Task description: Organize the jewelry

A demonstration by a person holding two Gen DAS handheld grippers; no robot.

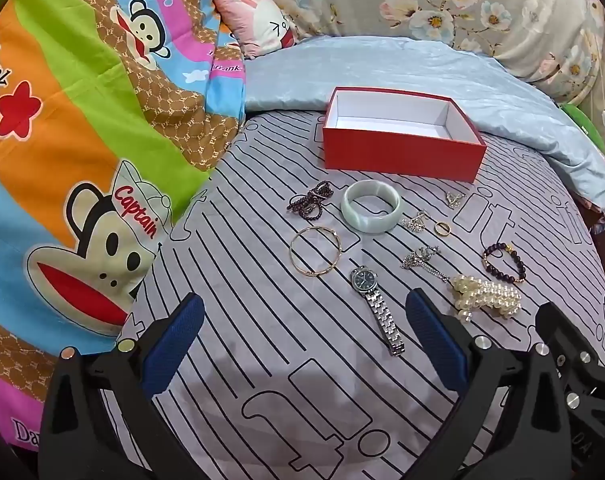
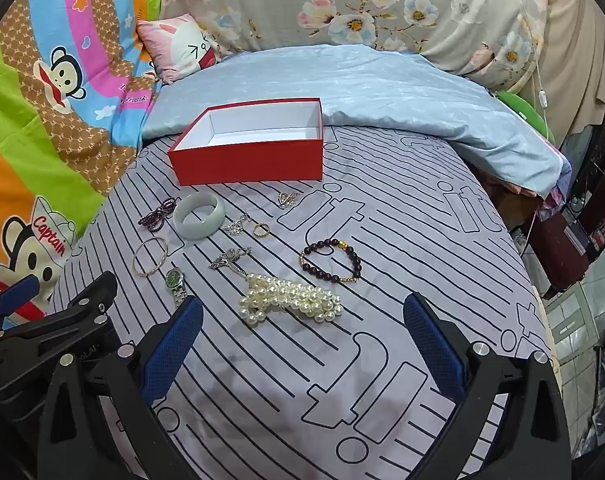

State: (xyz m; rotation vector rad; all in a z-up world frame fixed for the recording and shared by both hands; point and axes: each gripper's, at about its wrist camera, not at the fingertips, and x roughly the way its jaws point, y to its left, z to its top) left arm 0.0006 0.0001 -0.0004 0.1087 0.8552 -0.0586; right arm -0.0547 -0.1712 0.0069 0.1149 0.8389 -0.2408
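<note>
An empty red box (image 1: pixel 398 156) (image 2: pixel 246 160) with a white inside stands on the striped bed sheet. In front of it lie a pale jade bangle (image 1: pixel 371 206) (image 2: pixel 199 216), a thin gold bangle (image 1: pixel 315 251) (image 2: pixel 151 257), a dark bead tangle (image 1: pixel 311 200) (image 2: pixel 158 213), a steel watch (image 1: pixel 376 304) (image 2: pixel 176 282), a pearl strand (image 1: pixel 486 296) (image 2: pixel 290 300), a dark bead bracelet (image 1: pixel 504 262) (image 2: pixel 331 260), a ring (image 1: pixel 442 228) (image 2: pixel 261 229) and small brooches (image 1: pixel 416 222) (image 2: pixel 235 227). My left gripper (image 1: pixel 306 344) is open, near the watch. My right gripper (image 2: pixel 302 344) is open, just before the pearls.
A bright cartoon quilt (image 1: pixel 62 160) (image 2: pixel 34 120) lies bunched at the left. A light blue blanket (image 1: pixel 422 72) (image 2: pixel 382 88) and a pink pillow (image 1: pixel 258 24) (image 2: pixel 178 46) lie behind the box. The bed edge (image 2: pixel 542 320) drops off at the right onto a tiled floor.
</note>
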